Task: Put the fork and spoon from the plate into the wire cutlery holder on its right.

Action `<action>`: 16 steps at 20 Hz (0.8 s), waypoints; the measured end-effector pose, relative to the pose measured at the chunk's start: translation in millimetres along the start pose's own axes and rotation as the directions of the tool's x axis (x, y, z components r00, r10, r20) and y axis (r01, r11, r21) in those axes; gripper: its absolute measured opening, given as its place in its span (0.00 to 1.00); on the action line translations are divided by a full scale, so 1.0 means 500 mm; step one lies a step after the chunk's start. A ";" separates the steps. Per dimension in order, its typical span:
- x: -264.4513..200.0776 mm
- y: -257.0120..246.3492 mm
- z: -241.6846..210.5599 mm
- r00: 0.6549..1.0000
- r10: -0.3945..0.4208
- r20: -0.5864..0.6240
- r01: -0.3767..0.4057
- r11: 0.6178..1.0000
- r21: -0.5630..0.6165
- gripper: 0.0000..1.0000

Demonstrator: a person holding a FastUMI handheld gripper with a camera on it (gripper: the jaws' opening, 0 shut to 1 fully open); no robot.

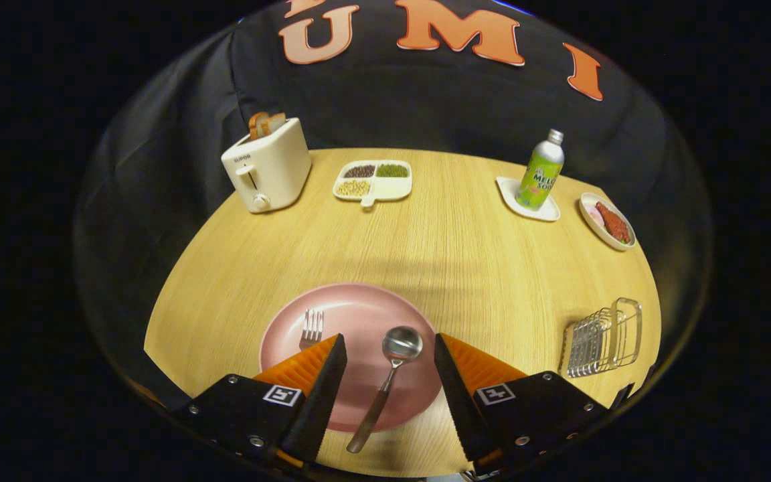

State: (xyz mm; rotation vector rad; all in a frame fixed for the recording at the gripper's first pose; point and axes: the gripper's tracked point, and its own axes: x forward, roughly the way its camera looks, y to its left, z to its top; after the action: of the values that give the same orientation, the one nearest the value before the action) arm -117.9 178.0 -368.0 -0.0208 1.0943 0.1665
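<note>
A pink plate [359,309] lies on the wooden table just ahead of my fingers. On it rests a metal spoon [391,368], its bowl pointing away and its handle running back over the plate's near rim, in the gap between my two fingers. A metal fork [312,328] lies on the plate's left part, tines pointing away, its handle hidden behind my left finger. My gripper [389,340] hovers open above the plate with nothing held. The wire cutlery holder [601,340] stands on the table to the right of the plate, beyond my right finger.
At the back of the table stand a cream toaster [266,167] with bread, a divided tray [373,181] of beans, a green bottle [542,171] on a white coaster, and a small dish [608,221] of food. Bare wood [439,248] stretches between them and the plate.
</note>
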 end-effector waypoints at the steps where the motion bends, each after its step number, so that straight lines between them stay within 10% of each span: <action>1: 0.009 0.002 -0.016 0.999 -0.002 -0.033 0.002 1.000 -0.002 0.78; 16: 0.048 0.021 -0.164 0.957 -0.003 -0.289 -0.003 1.000 -0.022 0.33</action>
State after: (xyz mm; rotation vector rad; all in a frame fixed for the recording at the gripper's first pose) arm -181.0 183.1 -426.5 -0.0665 1.3846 0.1792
